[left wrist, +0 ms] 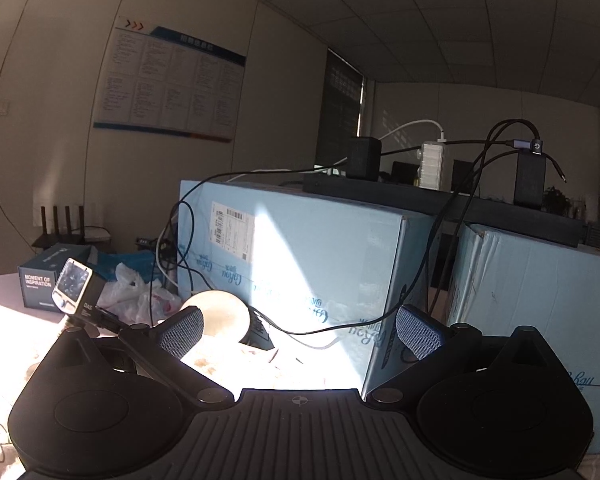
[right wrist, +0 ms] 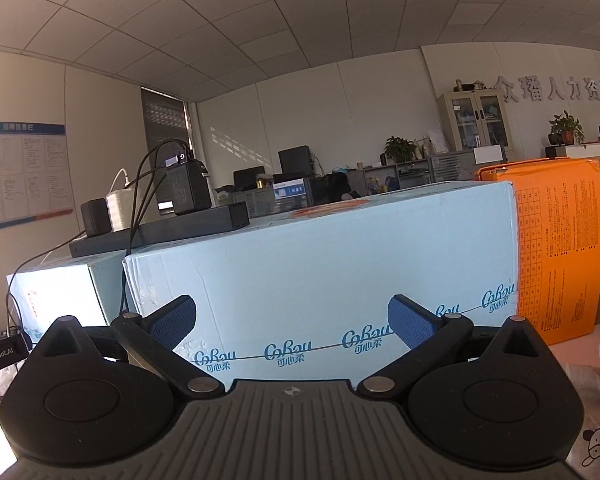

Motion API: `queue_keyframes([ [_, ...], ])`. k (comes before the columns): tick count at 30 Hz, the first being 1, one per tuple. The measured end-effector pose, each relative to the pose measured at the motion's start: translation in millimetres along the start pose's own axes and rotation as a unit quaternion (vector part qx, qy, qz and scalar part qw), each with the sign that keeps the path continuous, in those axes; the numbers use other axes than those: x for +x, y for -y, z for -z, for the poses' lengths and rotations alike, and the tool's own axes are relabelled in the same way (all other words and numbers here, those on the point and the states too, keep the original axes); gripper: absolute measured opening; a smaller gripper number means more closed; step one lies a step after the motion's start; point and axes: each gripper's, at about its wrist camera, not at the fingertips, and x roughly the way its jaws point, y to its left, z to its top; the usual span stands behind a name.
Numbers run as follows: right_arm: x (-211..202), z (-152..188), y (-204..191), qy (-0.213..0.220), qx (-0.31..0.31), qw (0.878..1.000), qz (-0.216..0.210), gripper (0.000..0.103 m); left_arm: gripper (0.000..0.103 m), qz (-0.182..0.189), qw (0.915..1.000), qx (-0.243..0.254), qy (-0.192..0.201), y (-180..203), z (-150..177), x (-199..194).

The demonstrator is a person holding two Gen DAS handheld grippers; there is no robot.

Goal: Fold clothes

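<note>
My left gripper (left wrist: 300,330) is open and empty, held level and facing a light blue carton (left wrist: 320,256). My right gripper (right wrist: 294,320) is open and empty too, facing a light blue carton (right wrist: 320,276). A pale patterned cloth shows only at the edges: sunlit under the left gripper (left wrist: 236,360) and at the bottom right of the right wrist view (right wrist: 596,420), with a small cartoon print. Most of the cloth is hidden below both grippers.
Light blue cartons stand close ahead, with an orange carton (right wrist: 556,248) to the right. A black bar with chargers and cables (left wrist: 440,196) lies on top. A small camera (left wrist: 76,286), a dark box (left wrist: 48,280), plastic bags (left wrist: 136,296) and a round white object (left wrist: 220,314) sit at left.
</note>
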Motion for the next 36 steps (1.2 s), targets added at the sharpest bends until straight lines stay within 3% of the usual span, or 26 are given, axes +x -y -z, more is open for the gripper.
queue_keyframes([
  [13,1,0,3,0.021,0.01,1.0,0.008,0.103,0.103,0.005,1.0,-0.005,0.006,1,1,-3],
  [36,16,5,5,0.0,0.009,0.999,0.032,0.103,0.103,0.014,0.9999,-0.004,0.004,2,2,-2],
])
